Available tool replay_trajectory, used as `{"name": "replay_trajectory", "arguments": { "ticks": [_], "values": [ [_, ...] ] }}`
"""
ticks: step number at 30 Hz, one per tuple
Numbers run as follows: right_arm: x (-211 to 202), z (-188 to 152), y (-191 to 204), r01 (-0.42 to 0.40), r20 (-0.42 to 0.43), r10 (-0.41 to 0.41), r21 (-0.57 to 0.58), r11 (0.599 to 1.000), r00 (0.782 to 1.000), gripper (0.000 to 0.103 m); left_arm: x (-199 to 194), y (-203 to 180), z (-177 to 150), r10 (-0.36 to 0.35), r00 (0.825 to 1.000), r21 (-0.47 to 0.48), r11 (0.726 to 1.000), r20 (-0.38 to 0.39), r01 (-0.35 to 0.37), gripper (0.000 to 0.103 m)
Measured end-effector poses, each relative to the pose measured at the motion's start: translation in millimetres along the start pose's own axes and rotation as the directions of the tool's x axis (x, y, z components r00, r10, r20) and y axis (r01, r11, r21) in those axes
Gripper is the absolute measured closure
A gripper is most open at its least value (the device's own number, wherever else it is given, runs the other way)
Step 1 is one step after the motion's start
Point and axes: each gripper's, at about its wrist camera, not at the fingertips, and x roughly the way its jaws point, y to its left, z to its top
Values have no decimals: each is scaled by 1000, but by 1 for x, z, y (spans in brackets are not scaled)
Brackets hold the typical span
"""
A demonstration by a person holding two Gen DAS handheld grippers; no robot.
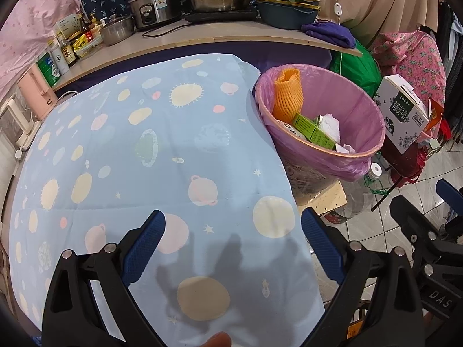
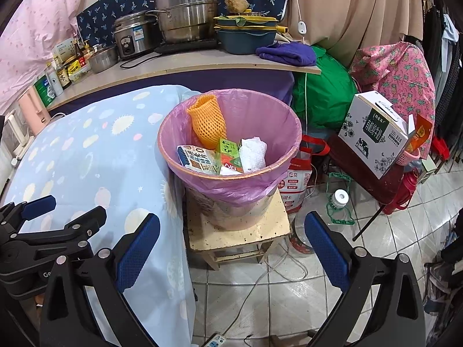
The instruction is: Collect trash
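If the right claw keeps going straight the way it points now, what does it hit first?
Probably the small wooden stool under the pink-lined trash bin, seen between the open right claw fingers. Depth is unclear; a slightly higher line would meet the bin itself.

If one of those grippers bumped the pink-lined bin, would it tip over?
Possibly. The bin stands on a small stool that is scarcely wider than its base, so a shove could slide it off. Its contents, foam net and cartons, look light, adding little ballast.
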Motion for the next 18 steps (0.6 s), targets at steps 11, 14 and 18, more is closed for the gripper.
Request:
{"name": "replay_trajectory", "arguments": {
  "ticks": [11,14,18],
  "values": [
    [1,-1,6,3,-2,-3,-12,1000,1000,7,2,1,-3,4,1000,0,1000,-5,-4,12],
    [1,-2,7,6,-5,-6,-17,1000,1000,7,2,1,-3,11,1000,0,1000,-6,-11,12],
    [1,-2,9,9,-3,-9,-22,1000,1000,7,3,2,-3,20,1000,-5,1000,-10,-20,12]
  ]
}}
